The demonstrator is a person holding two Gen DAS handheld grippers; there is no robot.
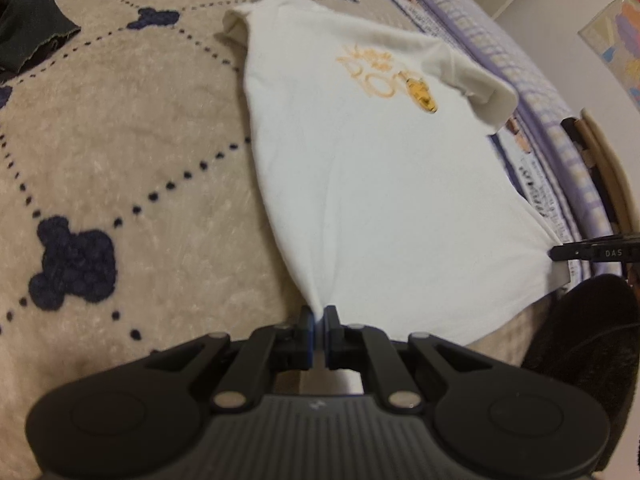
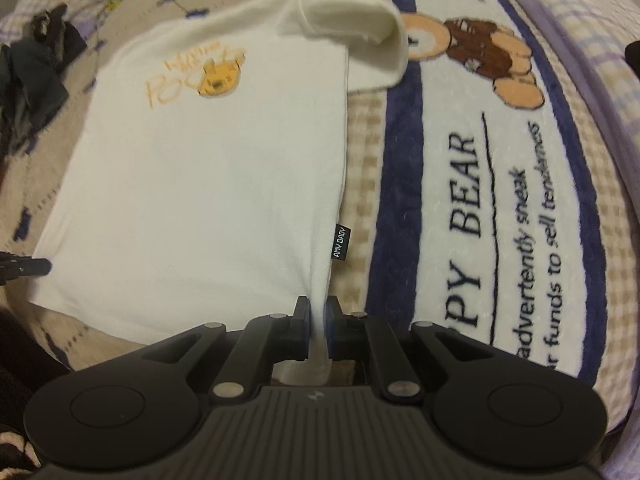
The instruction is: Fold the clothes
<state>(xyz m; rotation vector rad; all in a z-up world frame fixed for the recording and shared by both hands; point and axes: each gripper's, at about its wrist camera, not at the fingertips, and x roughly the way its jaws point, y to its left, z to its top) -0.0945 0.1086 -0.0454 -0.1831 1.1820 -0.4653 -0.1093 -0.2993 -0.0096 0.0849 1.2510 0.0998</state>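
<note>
The white T-shirt (image 1: 372,184) lay spread on the blanket (image 1: 132,152) covering the bed, print side up, its hem nearest the cameras and its neck end farthest away. Its long axis ran from hem to collar, straight away from both grippers. The short sleeves (image 2: 360,28) stuck out to either side at the far end, each curled over on itself.

The left gripper (image 1: 319,320) was clenched on the hem's left corner, cloth pinched between its fingers (image 1: 306,322). The right gripper (image 2: 318,316) was likewise closed on the right corner, a strip of white fabric running down between its fingers (image 2: 332,318), just below the small black label (image 2: 342,246) on the side seam.

The shirt looked light, soft and limp; it would probably sag and crease wherever unsupported, so the two hem corners seemed the sensible hold, keeping the edge taut between them. It seemed neither slippery nor fragile, though thin cloth could slide out of a shallow pinch.

A heap of dark clothes (image 2: 32,80) lay well apart at the far left, near the bed's edge
</note>
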